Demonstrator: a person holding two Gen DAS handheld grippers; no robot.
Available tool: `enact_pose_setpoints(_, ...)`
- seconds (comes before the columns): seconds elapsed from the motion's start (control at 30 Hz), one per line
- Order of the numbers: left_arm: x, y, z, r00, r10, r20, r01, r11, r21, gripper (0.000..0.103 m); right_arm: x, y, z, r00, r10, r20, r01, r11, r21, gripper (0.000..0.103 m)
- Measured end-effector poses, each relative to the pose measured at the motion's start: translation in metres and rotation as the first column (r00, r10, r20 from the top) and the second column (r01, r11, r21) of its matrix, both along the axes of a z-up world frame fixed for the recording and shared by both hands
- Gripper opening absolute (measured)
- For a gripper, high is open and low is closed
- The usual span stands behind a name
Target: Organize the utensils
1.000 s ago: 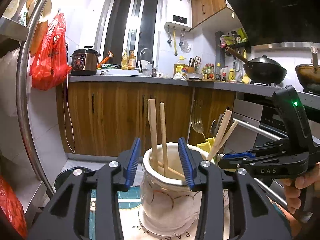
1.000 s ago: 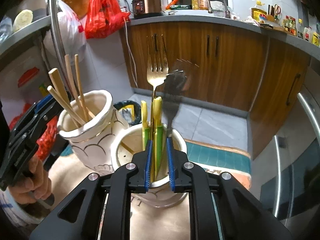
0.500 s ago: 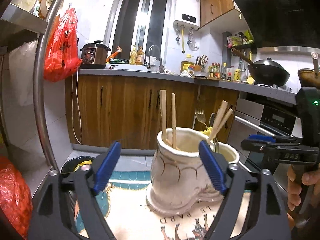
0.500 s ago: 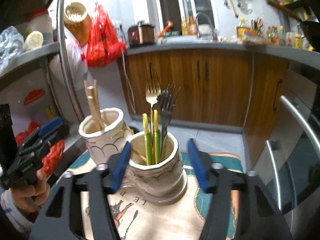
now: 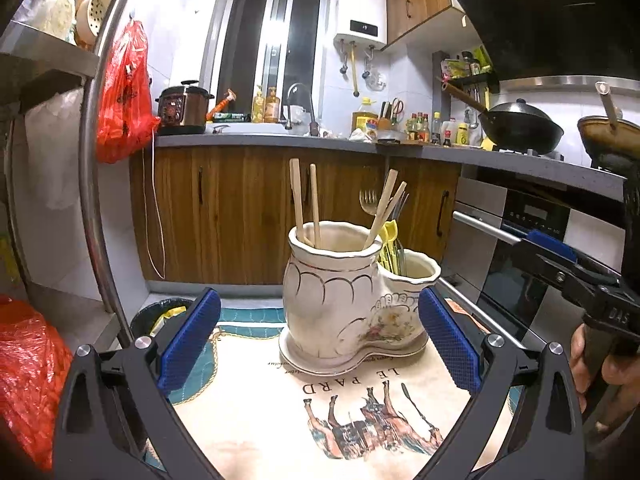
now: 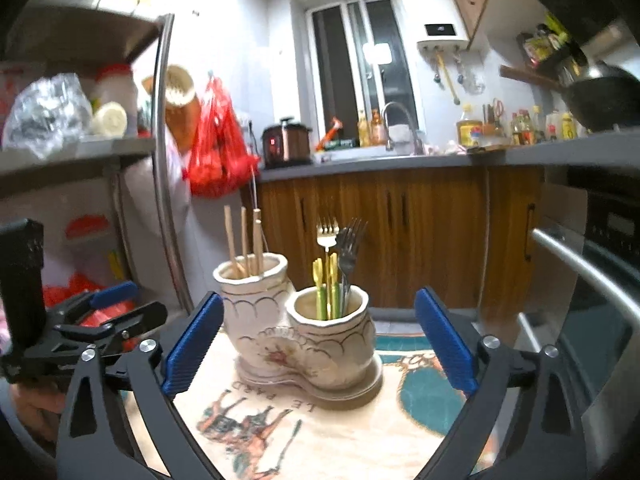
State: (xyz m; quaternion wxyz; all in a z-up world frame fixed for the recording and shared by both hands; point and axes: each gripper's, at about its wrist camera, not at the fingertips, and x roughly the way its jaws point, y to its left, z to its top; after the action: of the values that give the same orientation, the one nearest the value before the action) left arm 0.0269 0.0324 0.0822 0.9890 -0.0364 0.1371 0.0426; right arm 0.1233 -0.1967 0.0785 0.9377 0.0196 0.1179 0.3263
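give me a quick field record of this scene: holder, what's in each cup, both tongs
holder: cream ceramic double-cup utensil holder, standing on a printed horse placemat
taller cup: wooden chopsticks
shorter cup: gold fork, dark metal fork, yellow-green handled cutlery
left tongs: open, just widened, gripping nothing
right tongs: open, just widened, gripping nothing

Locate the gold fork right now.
In the right wrist view, the gold fork stands tines-up in the shorter ceramic pot, beside a dark fork and green-handled utensils, right of the chopstick pot.
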Motion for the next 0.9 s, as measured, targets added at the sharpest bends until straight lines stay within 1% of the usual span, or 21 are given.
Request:
enact_pose_setpoints(0.07,-0.006,0.000,0.001,1.000,0.007,0.008,-0.007,1.000,-0.006,0.098,-0.006,-0.005,-0.006,1.000,-0.015,0.010,0.015,1.000,0.005,0.097)
enact_pose_setpoints(0.17,-0.013,-0.002,0.002,1.000,0.007,0.013,-0.007,1.000,-0.013,0.098,-0.013,-0.006,-0.010,0.999,-0.024,0.035,0.025,1.000,-0.017,0.097)
enact_pose_setpoints(0.27,-0.014,-0.003,0.003,1.000,-0.008,0.006,0.009,1.000,-0.018,0.098,-0.016,-0.009,-0.010,0.999,-0.017,0.045,0.018,1.000,-0.022,0.098)
enact_pose_setpoints(0.37,-0.015,-0.005,0.002,1.000,-0.020,0.001,0.020,1.000,-0.006,0.098,-0.019,-0.010,-0.010,0.998,-0.011,0.057,0.013,0.999,-0.030,0.098)
enact_pose_setpoints(0.47,-0.012,-0.006,-0.001,0.999,-0.037,-0.019,0.037,0.999,-0.007,0.098,-0.020,-0.010,-0.010,0.997,-0.006,0.071,0.008,0.999,-0.034,0.098)
enact_pose_setpoints(0.57,-0.010,-0.006,-0.002,0.998,-0.049,-0.027,0.048,0.999,-0.022,0.098,-0.020,-0.008,-0.009,0.998,-0.001,0.068,0.003,1.000,-0.028,0.098)
enact_pose_setpoints(0.77,-0.011,-0.006,-0.002,0.999,-0.031,-0.023,0.031,0.999,-0.017,0.098,-0.023,-0.006,-0.009,0.997,0.003,0.082,0.000,0.999,-0.039,0.098)
enact_pose_setpoints(0.9,-0.014,-0.006,-0.001,1.000,-0.030,-0.010,0.029,0.999,-0.015,0.098,-0.024,-0.007,-0.009,0.997,0.007,0.076,-0.005,0.999,-0.032,0.098)
